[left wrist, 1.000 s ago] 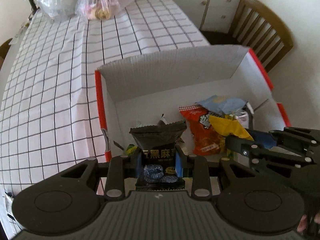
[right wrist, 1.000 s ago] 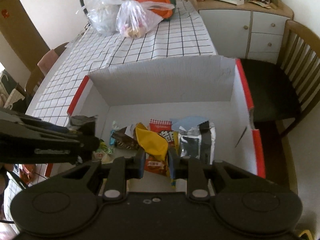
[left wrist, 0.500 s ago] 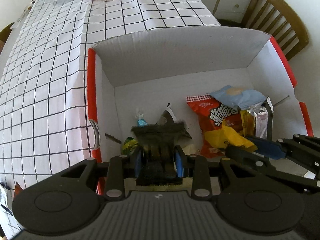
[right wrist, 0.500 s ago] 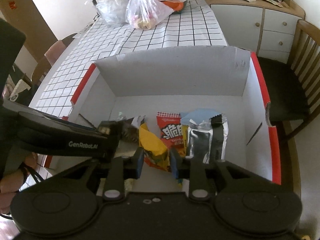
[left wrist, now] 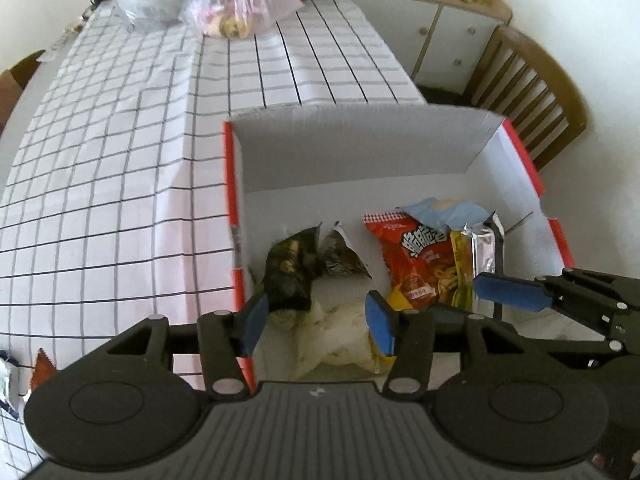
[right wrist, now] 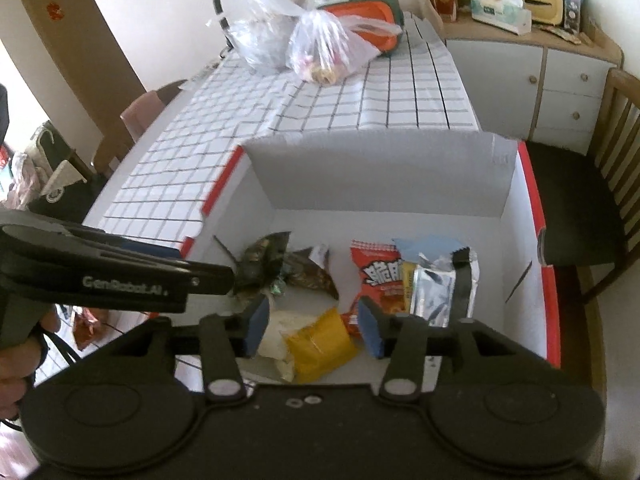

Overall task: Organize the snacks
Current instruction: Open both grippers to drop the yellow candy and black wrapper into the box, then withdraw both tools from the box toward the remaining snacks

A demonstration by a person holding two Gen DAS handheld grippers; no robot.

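A white cardboard box with red edges (left wrist: 360,148) (right wrist: 380,172) stands at the table's near end and holds several snack packets. My left gripper (left wrist: 316,322) hovers over its left part, jaws opening, pads clear of the black packet (left wrist: 290,266) that lies below on the box floor. My right gripper (right wrist: 312,328) hangs over the middle, jaws opening, with the yellow packet (right wrist: 320,344) lying loose beneath them. A red packet (left wrist: 416,256) (right wrist: 378,276), a silver packet (right wrist: 440,284) and a pale blue packet (left wrist: 444,210) lie to the right.
The checked tablecloth (left wrist: 120,160) stretches away behind the box, with plastic bags (left wrist: 240,4) (right wrist: 328,48) at its far end. A wooden chair (left wrist: 532,92) (right wrist: 592,200) stands right of the box, a white cabinet (right wrist: 540,80) behind it. Loose packets lie at the table's near left edge (left wrist: 40,368).
Both grippers let go: the black packet dropped from the left jaws and the yellow one from the right, both now lying in the box. Both grippers drew back and upward.
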